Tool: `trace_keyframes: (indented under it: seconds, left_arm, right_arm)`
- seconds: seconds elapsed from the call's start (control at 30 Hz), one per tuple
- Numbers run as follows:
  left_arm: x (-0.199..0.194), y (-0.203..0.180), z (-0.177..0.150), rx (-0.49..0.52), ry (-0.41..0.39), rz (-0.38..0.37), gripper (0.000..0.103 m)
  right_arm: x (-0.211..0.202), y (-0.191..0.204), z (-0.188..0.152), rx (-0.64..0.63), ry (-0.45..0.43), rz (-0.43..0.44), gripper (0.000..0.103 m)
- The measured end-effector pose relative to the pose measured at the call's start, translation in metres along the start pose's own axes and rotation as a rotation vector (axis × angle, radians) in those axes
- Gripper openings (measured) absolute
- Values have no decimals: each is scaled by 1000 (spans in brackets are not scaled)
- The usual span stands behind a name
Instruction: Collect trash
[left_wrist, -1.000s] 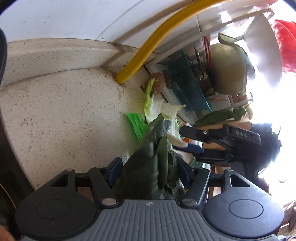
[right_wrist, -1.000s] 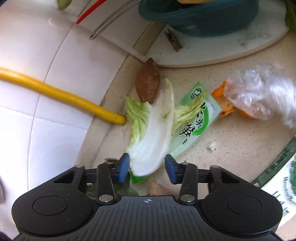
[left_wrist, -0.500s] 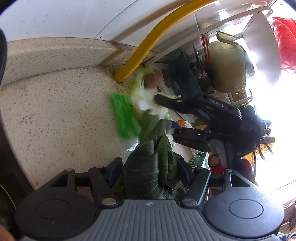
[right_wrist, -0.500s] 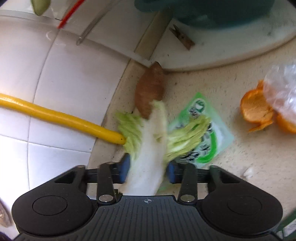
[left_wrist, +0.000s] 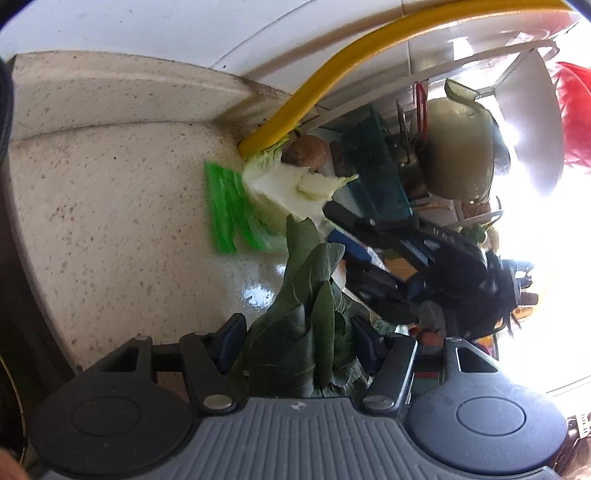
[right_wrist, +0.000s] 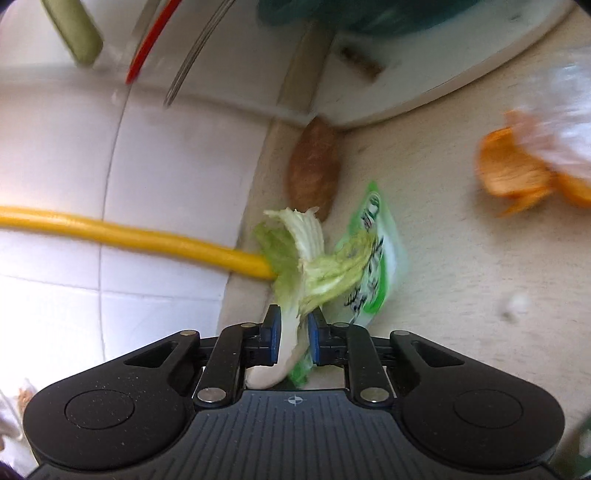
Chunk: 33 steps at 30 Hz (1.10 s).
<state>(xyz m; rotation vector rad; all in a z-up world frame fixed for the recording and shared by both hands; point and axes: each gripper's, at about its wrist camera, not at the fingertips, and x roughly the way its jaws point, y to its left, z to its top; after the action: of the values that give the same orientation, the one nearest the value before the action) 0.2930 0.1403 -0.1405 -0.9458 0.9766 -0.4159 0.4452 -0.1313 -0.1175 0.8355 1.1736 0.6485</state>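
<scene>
In the right wrist view, the right tongs (right_wrist: 291, 334) are clamped on the white stalk of a pale cabbage leaf (right_wrist: 299, 258), pinching with it the lower edge of a green printed wrapper (right_wrist: 373, 266); the leaf's frilly green top flops forward past the blue pads (right_wrist: 274, 334). Just behind the leaf, the end of a yellow hose (right_wrist: 147, 236) meets the corner where the white tiled wall joins the speckled surface (right_wrist: 443, 258). A brown oval scrap (right_wrist: 314, 166) lies beyond the leaf against the wall, and orange peel (right_wrist: 513, 177) sits well off to the right, blurred, partly under clear plastic. In the left wrist view, the left tongs (left_wrist: 299, 347) grip a bunch of dark green leaves (left_wrist: 299, 332) that stands up between the fingers. Past it the cabbage leaf, the wrapper (left_wrist: 229, 210) and the right tongs (left_wrist: 347, 236) show near the hose end (left_wrist: 295, 110), with a teal basin (left_wrist: 373, 173) and a pale green kettle (left_wrist: 458, 147) farther back.
</scene>
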Motion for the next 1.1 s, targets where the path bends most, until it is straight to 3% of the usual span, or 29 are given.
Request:
trace_keyframes:
  seconds: [0.07, 0.13, 0.17, 0.27, 0.4, 0.43, 0.6, 0.83, 1.1]
  left_arm:
    - [2, 2, -1, -16, 3, -18, 57]
    - [4, 2, -1, -29, 1, -25, 58]
    - [4, 2, -2, -26, 2, -24, 58]
    - [4, 1, -2, -20, 5, -26, 58]
    - [3, 1, -3, -19, 3, -26, 58]
    - [3, 1, -3, -18, 1, -26, 58]
    - [2, 2, -5, -41, -13, -24, 57]
    - [-18, 9, -7, -85, -66, -80, 57]
    - [-38, 11, -8, -102, -108, -113, 57]
  right_arm:
    - [9, 5, 2, -4, -3, 6, 37]
    - [17, 8, 5, -12, -24, -23, 59]
    - [21, 6, 6, -6, -17, -25, 62]
    - [32, 9, 2, -18, 10, -22, 61]
    - [36, 16, -6, -75, 33, -84, 28]
    - [38, 13, -6, -59, 41, -84, 26]
    - [34, 7, -4, -1, 32, -13, 27]
    - [-9, -17, -9, 94, -24, 110, 26]
    - [-50, -20, -18, 97, -77, 181, 26]
